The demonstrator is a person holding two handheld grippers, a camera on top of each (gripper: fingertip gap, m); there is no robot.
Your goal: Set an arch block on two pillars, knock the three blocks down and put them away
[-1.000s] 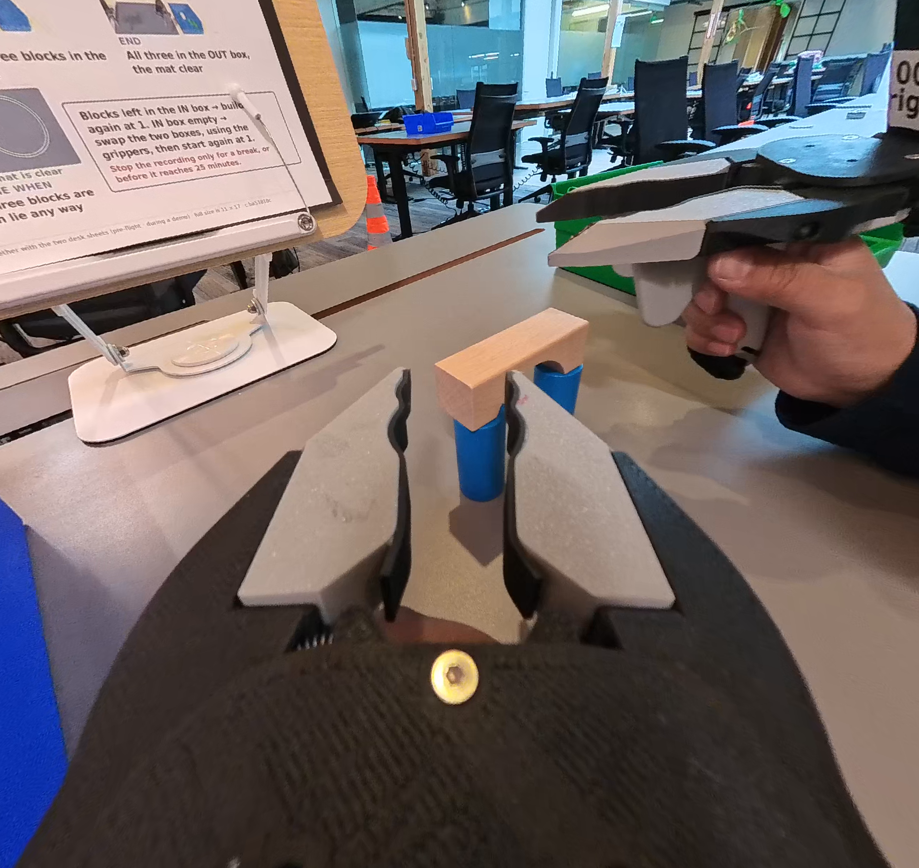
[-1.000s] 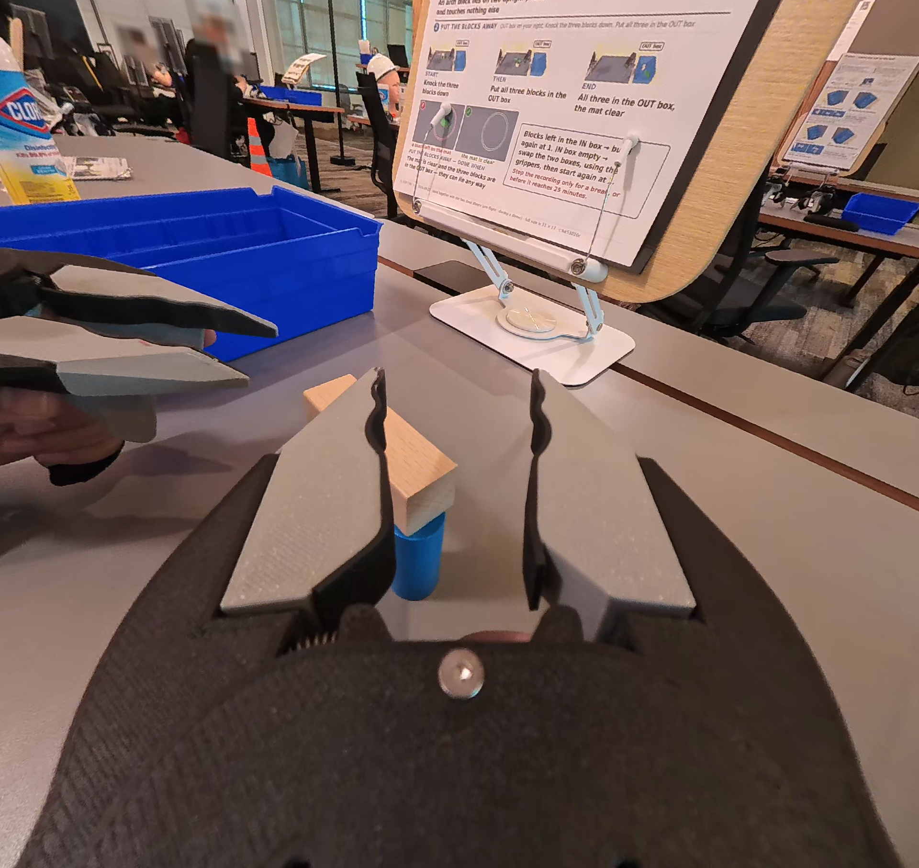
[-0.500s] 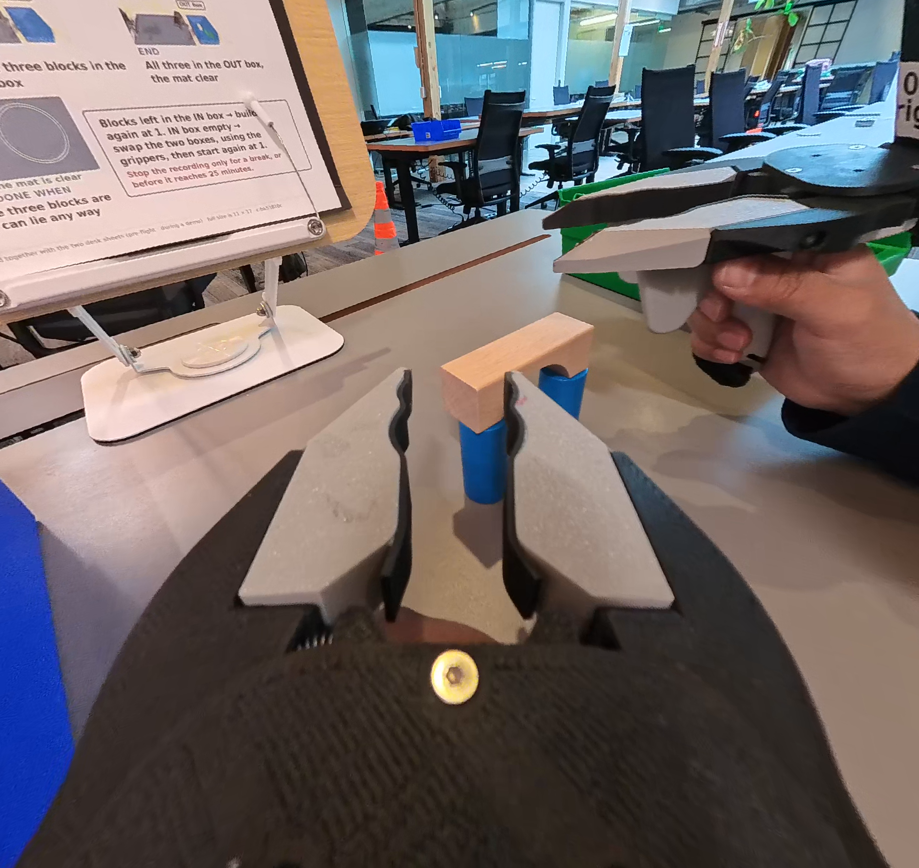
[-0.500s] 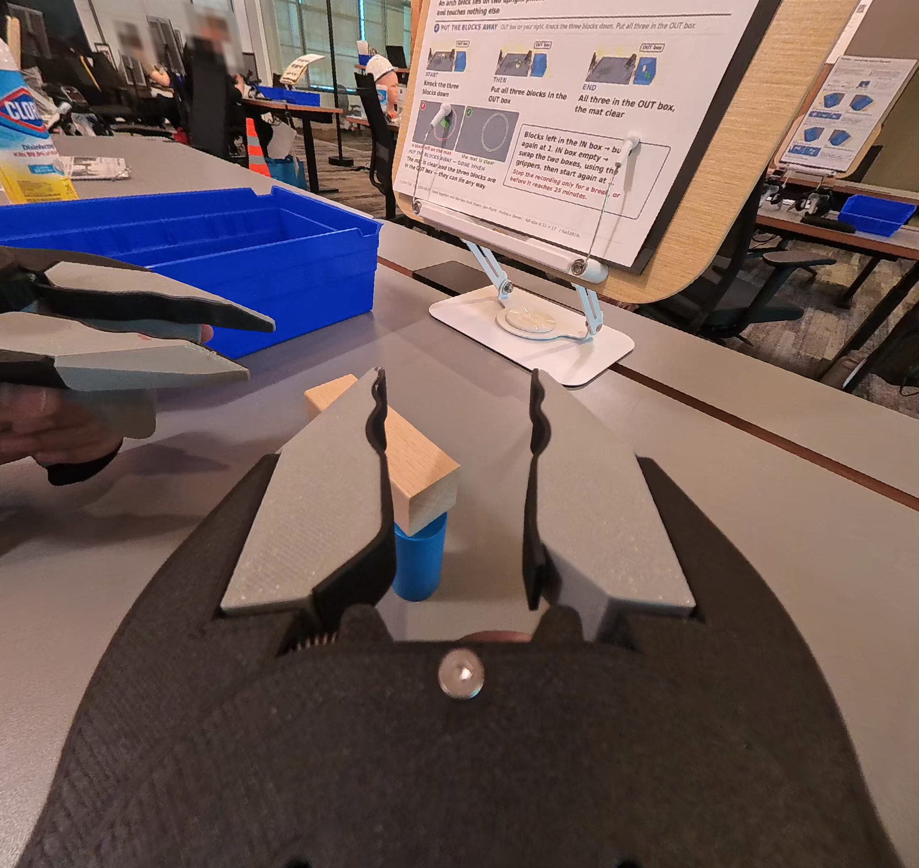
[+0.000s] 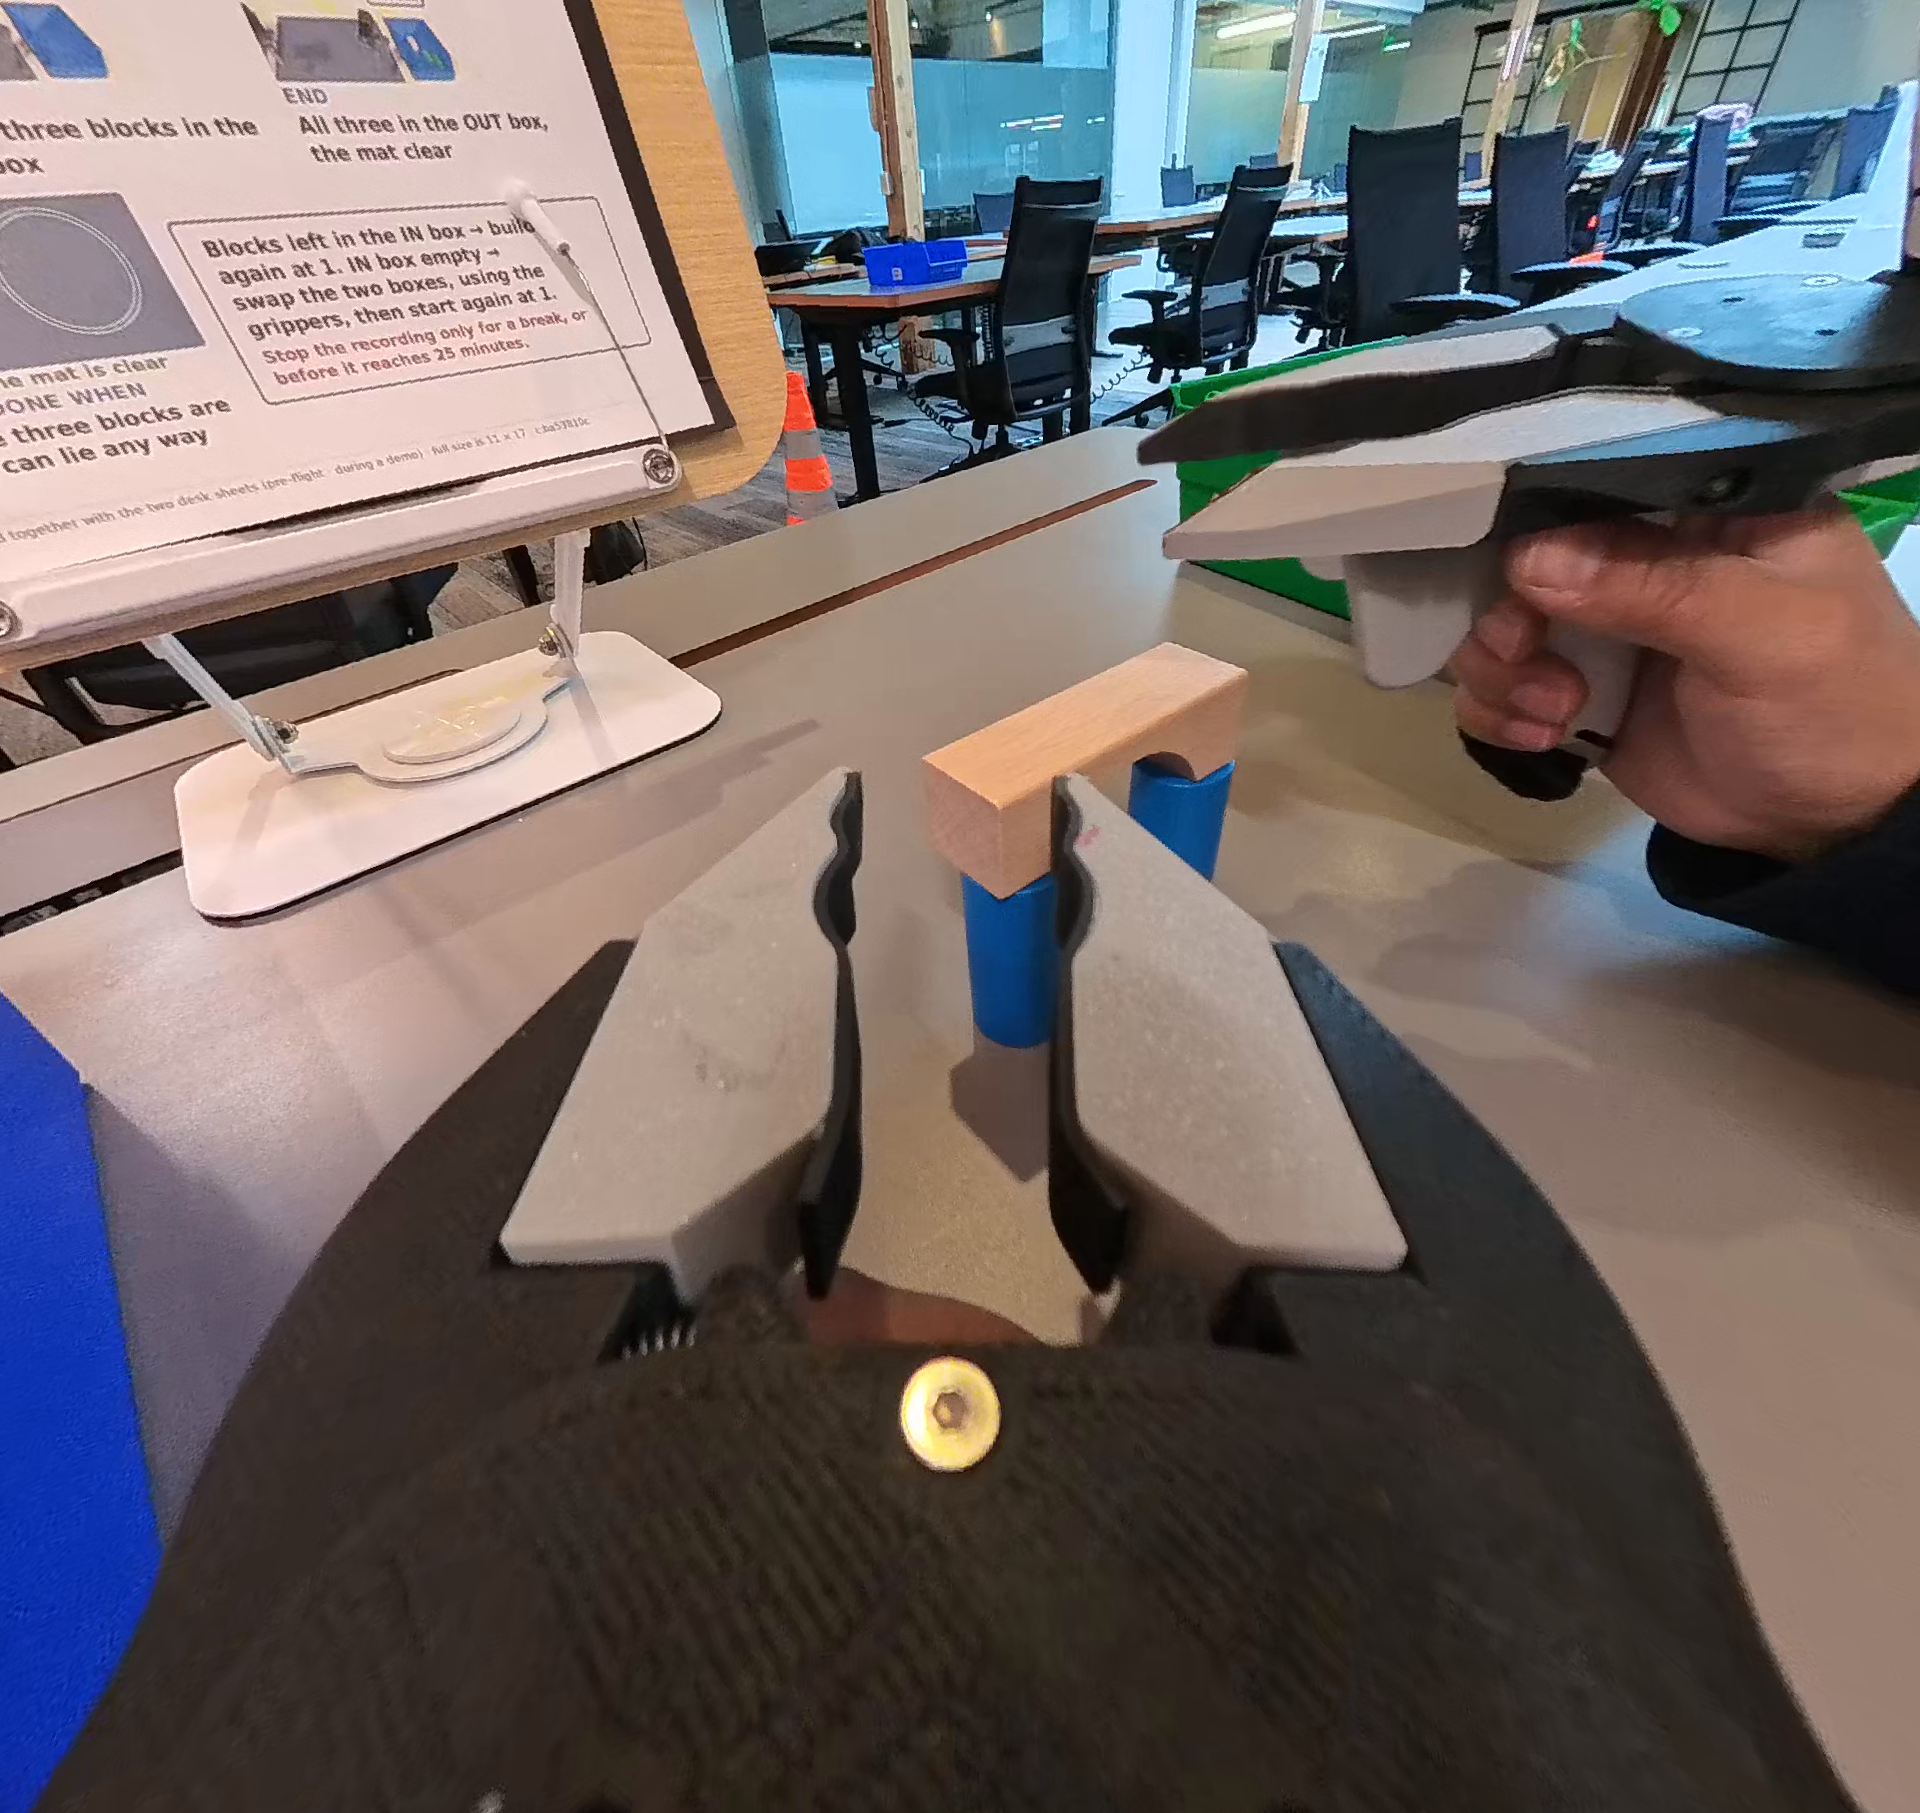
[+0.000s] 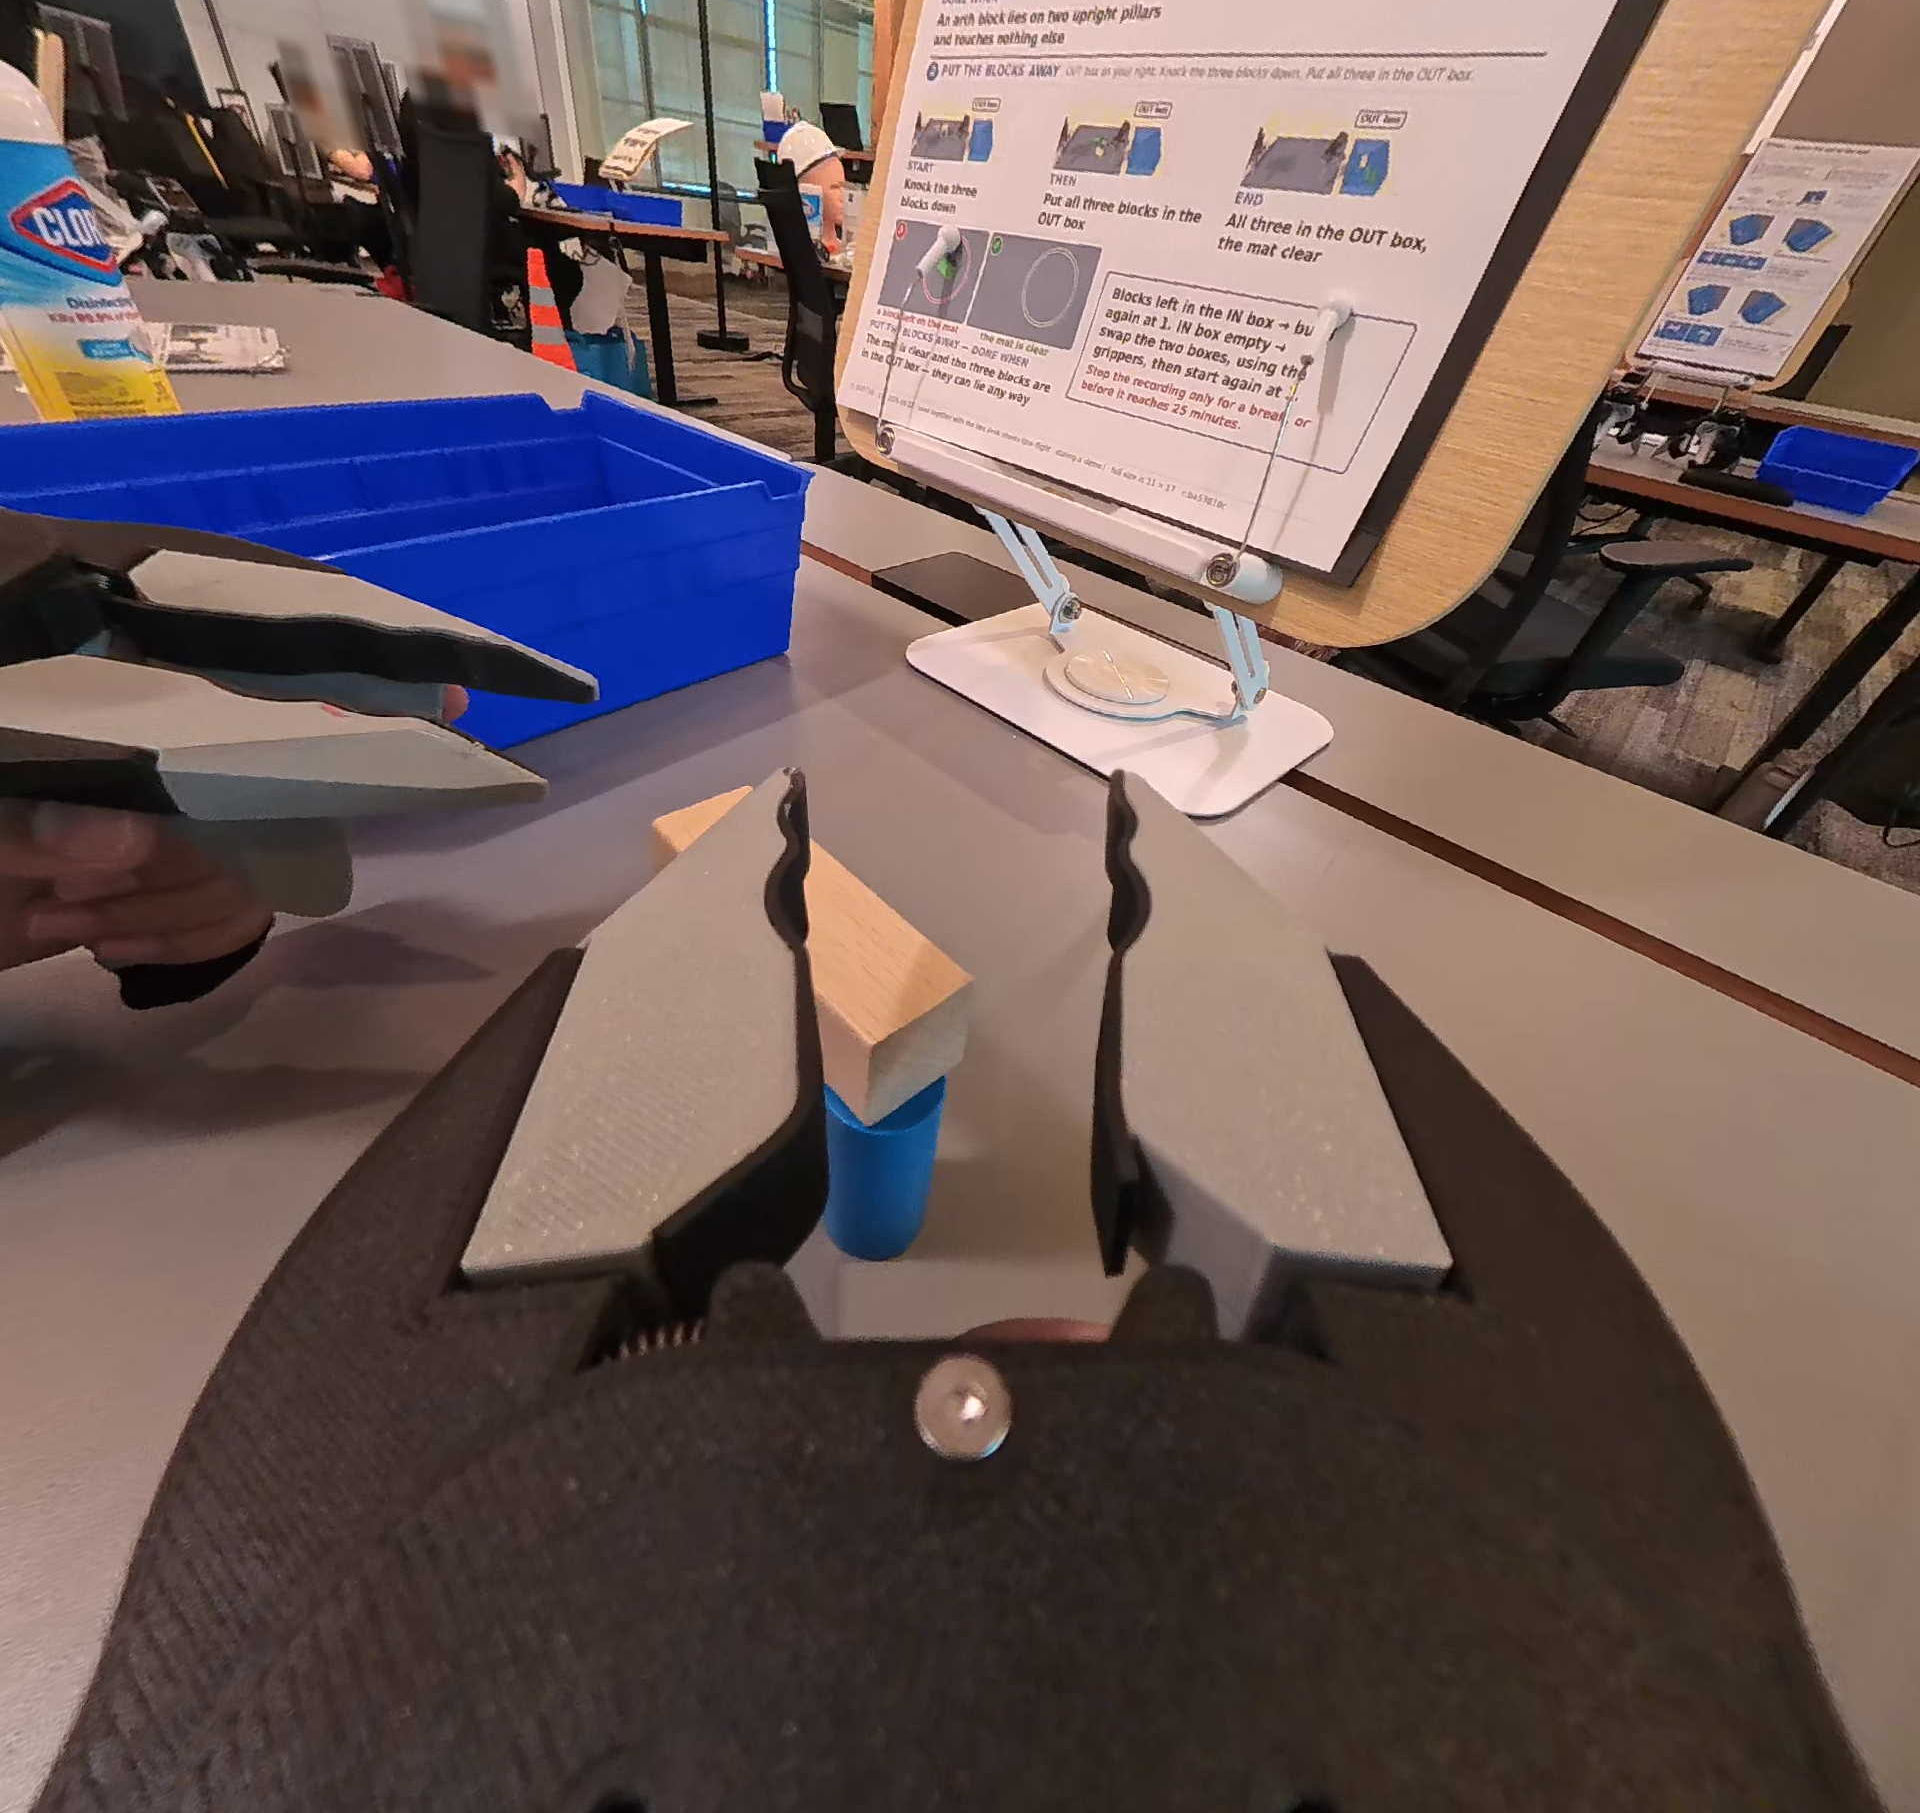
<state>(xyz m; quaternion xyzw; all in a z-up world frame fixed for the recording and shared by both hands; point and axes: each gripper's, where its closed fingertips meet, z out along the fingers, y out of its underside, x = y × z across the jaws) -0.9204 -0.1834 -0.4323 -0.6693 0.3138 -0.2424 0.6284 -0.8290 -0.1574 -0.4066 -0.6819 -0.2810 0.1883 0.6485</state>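
Pale wooden arch block (image 5: 1081, 755) rests across two upright blue pillars (image 5: 1013, 963)

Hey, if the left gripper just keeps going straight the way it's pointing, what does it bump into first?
Most likely the near end of the wooden arch block, sitting on two blue pillars. The left gripper is open and empty; depth is hard to judge.

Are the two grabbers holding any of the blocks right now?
No. Both the left gripper and right gripper are open and empty; the arch block rests on the blue pillars.
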